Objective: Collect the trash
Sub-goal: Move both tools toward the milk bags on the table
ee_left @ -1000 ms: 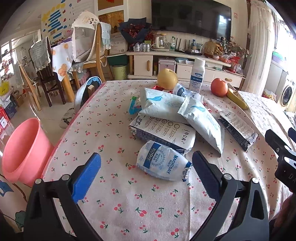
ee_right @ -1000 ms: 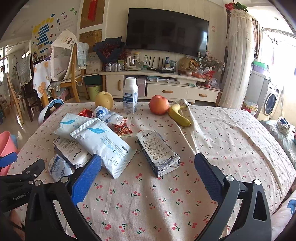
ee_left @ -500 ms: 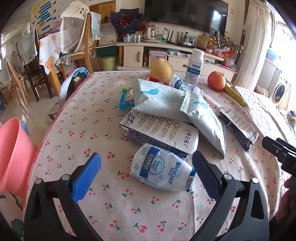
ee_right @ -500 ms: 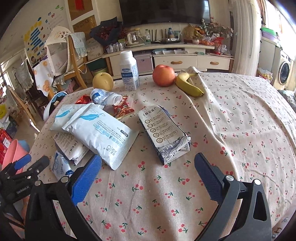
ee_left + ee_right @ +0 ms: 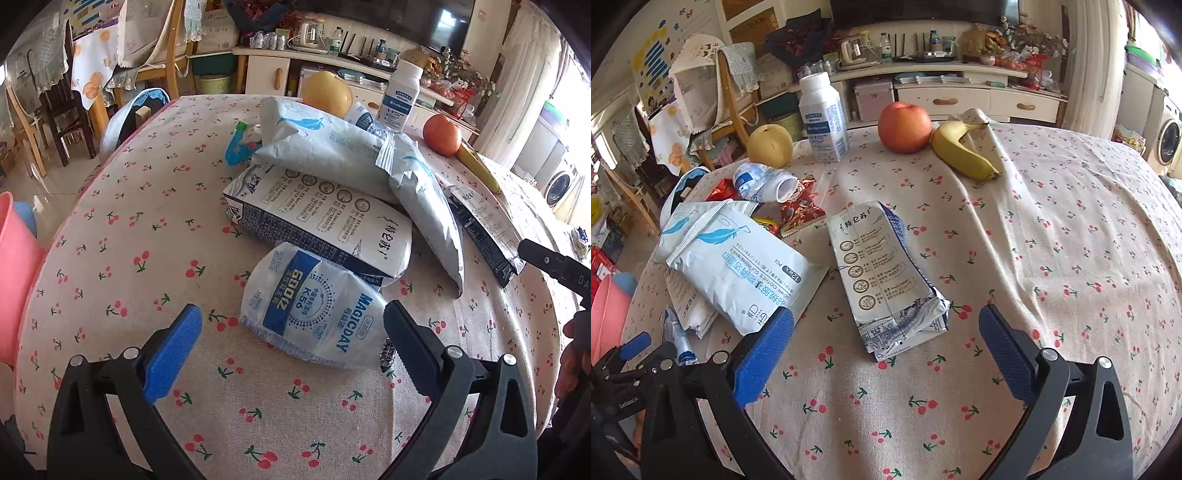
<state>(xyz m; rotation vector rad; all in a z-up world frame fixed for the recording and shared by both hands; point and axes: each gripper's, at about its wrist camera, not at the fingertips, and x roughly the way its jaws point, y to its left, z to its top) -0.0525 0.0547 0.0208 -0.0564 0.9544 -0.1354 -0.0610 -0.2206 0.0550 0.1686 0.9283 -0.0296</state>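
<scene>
A crumpled white-and-blue MAGICDAY pouch (image 5: 317, 308) lies on the cherry-print tablecloth (image 5: 129, 236), just ahead of my open, empty left gripper (image 5: 291, 343); its right end sits by the right finger. Behind it lie a flattened milk carton (image 5: 325, 218) and two white feather-print bags (image 5: 332, 147). In the right wrist view, a second flattened milk carton (image 5: 886, 280) lies just ahead of my open, empty right gripper (image 5: 886, 343). A feather-print bag (image 5: 735, 262), a crushed water bottle (image 5: 762, 182) and red wrappers (image 5: 801, 210) lie to its left.
A pink bin (image 5: 14, 273) stands below the table's left edge. A pear (image 5: 770, 146), a white milk bottle (image 5: 822, 118), an apple (image 5: 905, 127) and a banana (image 5: 964, 155) sit at the far side. Chairs (image 5: 48, 110) and a TV cabinet (image 5: 960, 96) stand beyond.
Both grippers have moved forward and lower toward the table. The pouch now sits close between the left fingers, and the carton is close before the right gripper. Both stayed open.
</scene>
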